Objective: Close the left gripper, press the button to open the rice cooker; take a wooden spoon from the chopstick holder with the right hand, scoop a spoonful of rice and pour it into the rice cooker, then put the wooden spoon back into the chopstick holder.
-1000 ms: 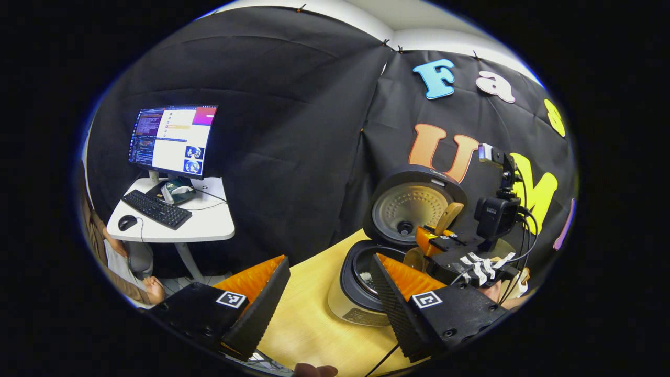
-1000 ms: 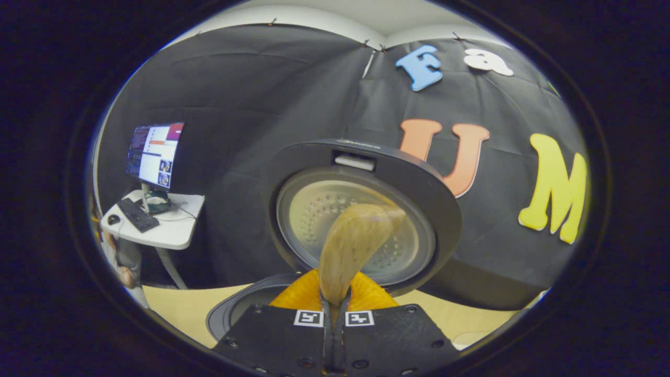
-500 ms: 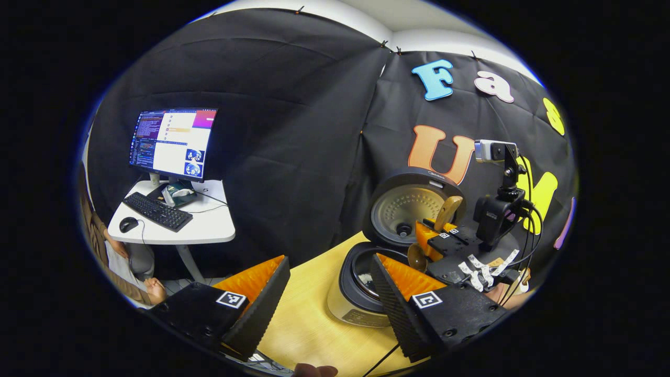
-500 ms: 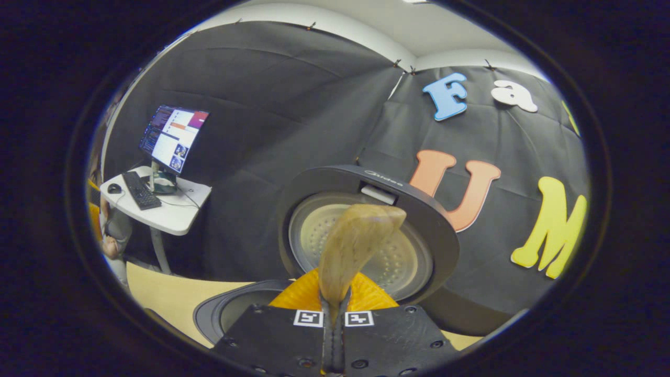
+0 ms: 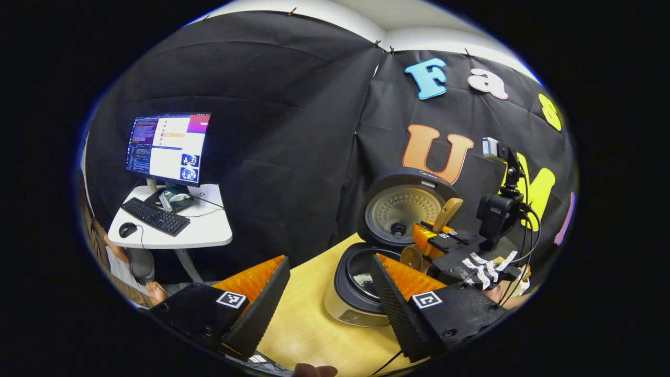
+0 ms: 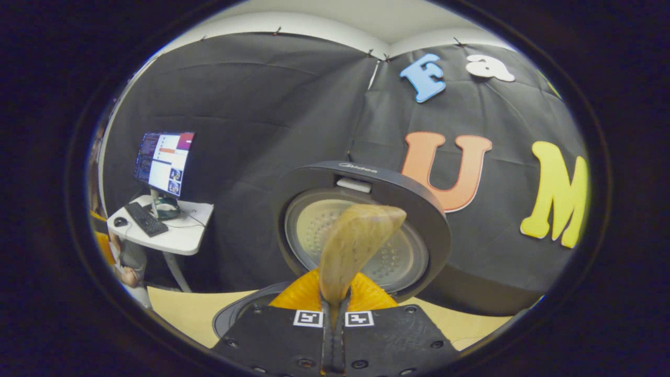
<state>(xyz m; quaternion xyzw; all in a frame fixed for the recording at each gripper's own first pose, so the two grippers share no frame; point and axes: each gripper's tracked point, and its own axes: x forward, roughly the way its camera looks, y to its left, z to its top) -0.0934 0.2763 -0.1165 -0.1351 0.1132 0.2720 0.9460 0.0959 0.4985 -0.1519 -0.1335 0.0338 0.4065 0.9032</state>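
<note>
Just wooden table (image 5: 309,319) under rice cooker (image 5: 356,293)

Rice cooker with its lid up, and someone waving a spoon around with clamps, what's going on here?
A person is working two hand-held grippers. The right gripper is shut on a wooden spoon, held up in front of the rice cooker, whose lid stands open on the table. Some rice already lies in the pot. The left gripper hangs open nearby, holding nothing.

raised rice cooker lid (image 6: 361,230) blocks behind, pot mouth (image 5: 361,272) open
</note>
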